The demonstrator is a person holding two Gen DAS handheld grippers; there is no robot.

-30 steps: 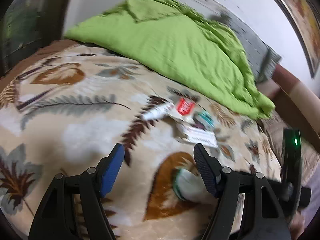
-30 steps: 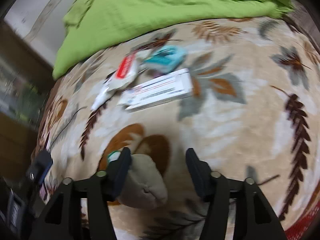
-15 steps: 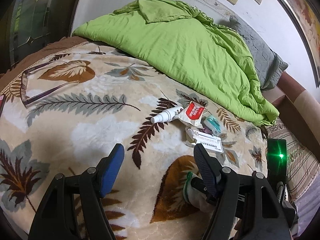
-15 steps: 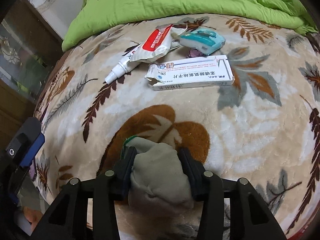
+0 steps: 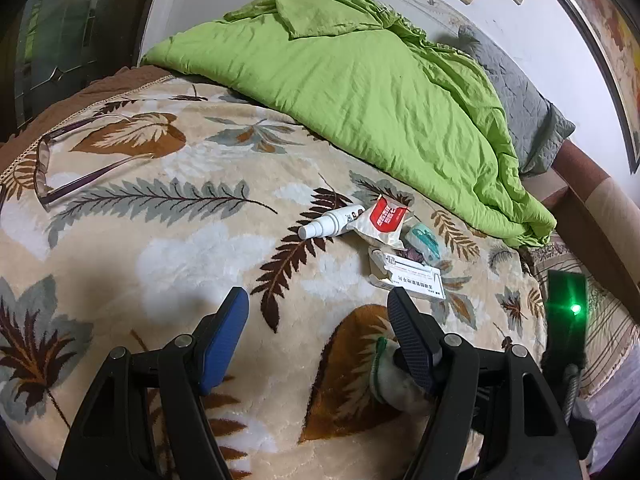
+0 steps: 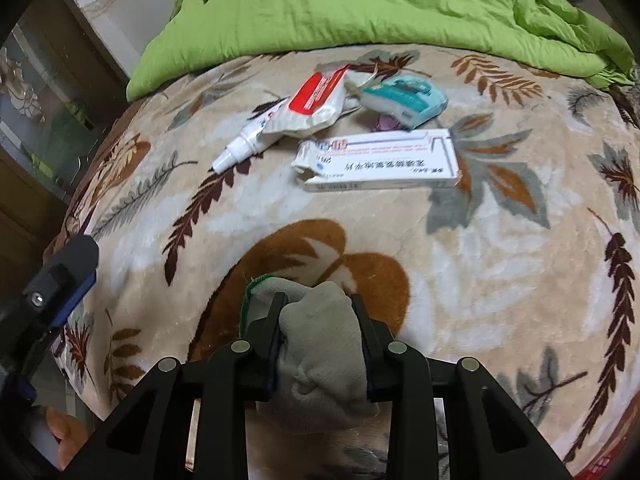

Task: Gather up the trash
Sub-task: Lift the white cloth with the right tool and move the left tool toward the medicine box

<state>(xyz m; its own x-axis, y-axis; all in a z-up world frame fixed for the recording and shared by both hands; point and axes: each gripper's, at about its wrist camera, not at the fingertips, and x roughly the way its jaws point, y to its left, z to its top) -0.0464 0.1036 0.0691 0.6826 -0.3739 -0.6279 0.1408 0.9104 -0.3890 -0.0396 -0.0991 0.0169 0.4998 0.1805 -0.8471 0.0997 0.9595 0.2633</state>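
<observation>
Since the earlier frame, the right gripper [image 6: 316,314] has been closed onto the grey sock [image 6: 320,344], now pinched between its pads on the leaf-patterned blanket [image 6: 460,264] below the medicine box [image 6: 380,160], while the left gripper [image 5: 318,320] is held open and empty beside it.

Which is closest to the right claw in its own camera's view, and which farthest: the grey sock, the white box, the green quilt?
1. Grey sock: pinched in the right claw.
2. White box: lying mid-blanket, beyond.
3. Green quilt: heaped at the far edge.
</observation>
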